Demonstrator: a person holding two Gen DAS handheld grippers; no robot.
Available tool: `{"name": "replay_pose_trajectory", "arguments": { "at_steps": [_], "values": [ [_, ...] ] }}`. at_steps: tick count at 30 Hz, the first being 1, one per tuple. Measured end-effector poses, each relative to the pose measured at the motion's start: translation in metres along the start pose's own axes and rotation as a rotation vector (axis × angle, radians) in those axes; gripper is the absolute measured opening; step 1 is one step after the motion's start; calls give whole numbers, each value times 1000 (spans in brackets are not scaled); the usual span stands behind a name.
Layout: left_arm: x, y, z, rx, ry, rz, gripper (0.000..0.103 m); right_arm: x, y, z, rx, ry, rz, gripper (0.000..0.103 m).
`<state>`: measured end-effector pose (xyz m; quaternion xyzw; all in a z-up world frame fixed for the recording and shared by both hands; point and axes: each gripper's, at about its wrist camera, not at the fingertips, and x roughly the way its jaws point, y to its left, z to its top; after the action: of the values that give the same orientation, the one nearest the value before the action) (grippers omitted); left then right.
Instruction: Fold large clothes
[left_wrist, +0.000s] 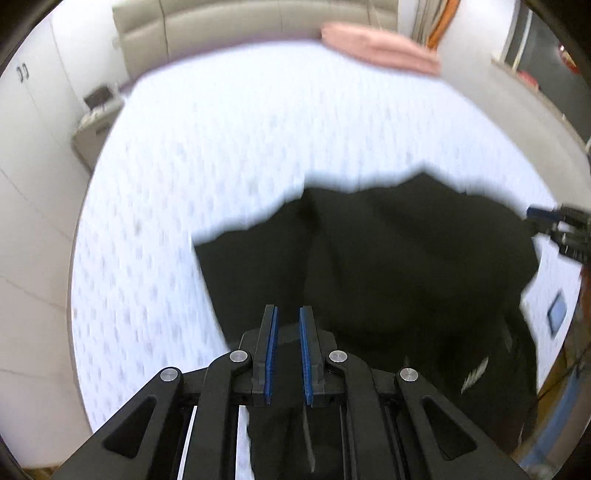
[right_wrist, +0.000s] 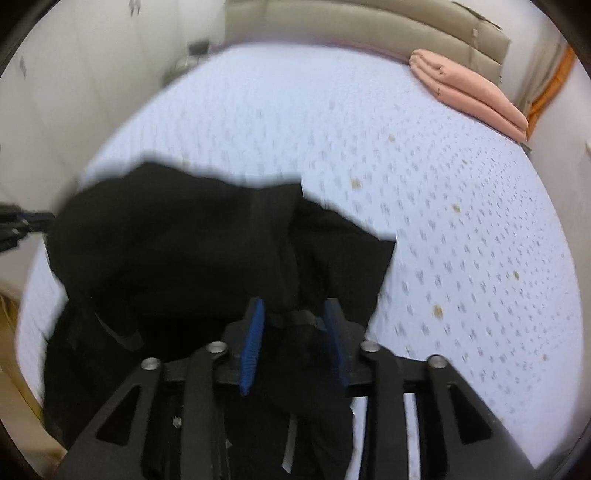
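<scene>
Black garment (left_wrist: 388, 258) heaped on near part of patterned bed sheet (left_wrist: 221, 147); soft, limp, light, best pinched at hem corners. Left gripper (left_wrist: 287, 332) narrow, nothing visibly clamped. Right gripper (right_wrist: 295, 325) parted, cloth between pads unpressed. Folded pink cloth (right_wrist: 469, 92) far right.

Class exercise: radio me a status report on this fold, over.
Left tongs shut; grip on fabric unclear. Right tongs open around black garment. Garment bunched on bed. Pink folded cloth far corner, clear.

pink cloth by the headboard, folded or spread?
Folded. The pink cloth lies as a compact stacked bundle with layered rounded edges at the far corner of the bed, apart from the black garment.
</scene>
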<state>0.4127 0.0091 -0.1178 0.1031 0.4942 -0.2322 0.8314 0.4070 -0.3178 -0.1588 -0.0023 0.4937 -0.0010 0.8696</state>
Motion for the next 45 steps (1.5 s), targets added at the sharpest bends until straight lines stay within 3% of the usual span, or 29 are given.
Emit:
{"name": "replay_pose_trajectory", "arguments": {
  "at_steps": [1,4,6,8,10,13,15,17,20,23,28,31,36,38,41,45],
  "values": [
    [-2,-3,15,-12,-29,-22,12,2,4,26,23,-29,28,47],
    [11,-22,51,-34,-48,-78,18,11,14,62,92,-58,108,49],
    [29,-30,62,-51,-37,-124,18,31,26,82,163,-34,213,49],
    [47,-31,61,-82,8,-196,18,43,40,86,186,3,248,49],
    [60,-39,42,-95,55,-250,18,50,68,67,168,56,230,49],
    [80,-52,1,-69,133,-254,18,59,88,35,142,147,233,49],
    [94,-57,-33,-86,196,-272,18,68,78,5,141,202,229,49],
    [108,-62,-59,-90,244,-237,18,76,80,-22,142,266,217,49],
    [123,-68,-81,-91,252,-219,18,101,83,-62,182,358,207,49],
    [133,-78,-88,-52,237,-172,18,116,88,-78,173,349,170,49],
    [117,-79,-81,-55,228,-182,18,111,81,-78,213,342,178,49],
    [68,-88,-75,-36,173,-201,18,85,71,-74,240,308,214,49],
    [24,-95,-60,-63,78,-340,18,33,41,-58,280,157,192,50],
    [28,-101,-58,-69,80,-371,19,34,29,-49,297,140,158,51],
    [60,-111,-75,-54,172,-345,19,62,20,-42,286,162,107,51],
    [96,-109,-101,-113,236,-324,19,120,27,-61,263,271,33,50]
  ]
}}
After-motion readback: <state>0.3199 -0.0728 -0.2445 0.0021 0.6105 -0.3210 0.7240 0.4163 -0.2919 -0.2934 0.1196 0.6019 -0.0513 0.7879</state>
